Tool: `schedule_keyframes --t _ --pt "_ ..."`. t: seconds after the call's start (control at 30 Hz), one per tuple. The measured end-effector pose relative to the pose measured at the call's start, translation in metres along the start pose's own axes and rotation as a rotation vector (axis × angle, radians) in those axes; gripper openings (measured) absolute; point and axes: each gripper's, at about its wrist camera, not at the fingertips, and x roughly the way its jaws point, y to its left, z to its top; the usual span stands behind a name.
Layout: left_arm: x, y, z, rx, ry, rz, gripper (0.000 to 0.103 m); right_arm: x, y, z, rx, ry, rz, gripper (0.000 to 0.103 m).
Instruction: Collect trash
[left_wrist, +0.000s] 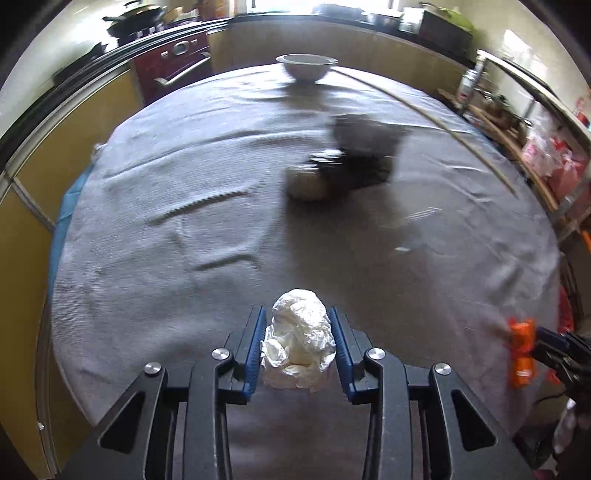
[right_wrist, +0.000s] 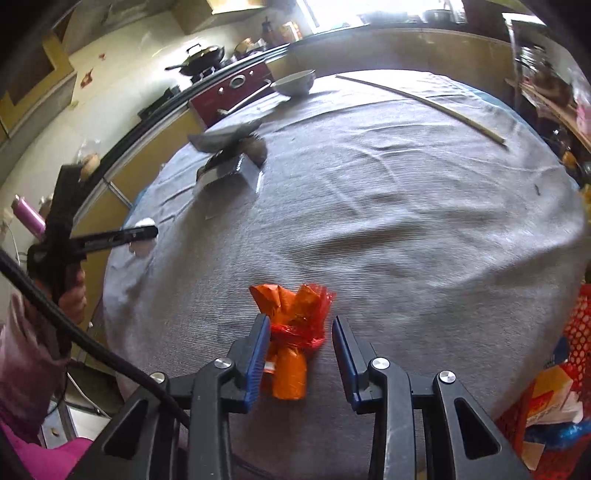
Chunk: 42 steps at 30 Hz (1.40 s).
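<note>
Daylight pours in from a window (right_wrist: 334, 14) past the table's far edge, blown out to white in both views. The grey cloth (left_wrist: 221, 221) is evenly lit with soft shadows. Motion blur smears the dark clutter (left_wrist: 351, 158) mid-table. Fisheye bends the edges, and the corners go black.

room: kitchen | cabinets (left_wrist: 92, 122): yellow | oven (left_wrist: 173, 62): maroon | window (right_wrist: 332, 11): bright daylight

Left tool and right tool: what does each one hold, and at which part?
Left tool squeezes the crumpled white paper ball by its sides. Right tool has the orange wrapper between its pads; only one pad visibly touches it.
</note>
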Motion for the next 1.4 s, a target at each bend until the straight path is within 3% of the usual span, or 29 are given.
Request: schedule_keyframes --t 0.27,0.4,0.5,0.7,0.97,1.07,1.4 --pt "-0.022 -0.070 -0.010 0.128 -0.044 -0.046 0.037 -0.026 -0.037 -0.013 0.101 -0.038 0.010 0.038" --pt "-0.027 -0.080 -0.017 0.125 -0.041 -0.065 0.037 -0.034 -0.046 -0.014 0.158 -0.036 0.072 0.039" --pt "-0.027 -0.083 -0.026 0.117 -0.031 -0.068 0.037 -0.028 -0.046 -0.013 0.196 -0.004 0.116 0.045" --pt "-0.027 -0.085 -0.046 0.116 -0.003 -0.063 0.037 -0.012 -0.024 -0.007 0.146 0.027 0.148 0.047" --pt "-0.030 -0.073 -0.054 0.089 -0.011 -0.067 0.037 0.018 0.006 0.004 0.065 0.073 0.063 0.048" --pt "-0.032 -0.072 -0.053 0.088 -0.018 -0.071 0.037 0.022 0.015 0.005 0.017 0.072 0.004 0.040" --pt "-0.040 -0.077 -0.048 0.093 -0.041 -0.076 0.037 0.015 0.015 -0.001 -0.003 0.045 -0.004 0.030"
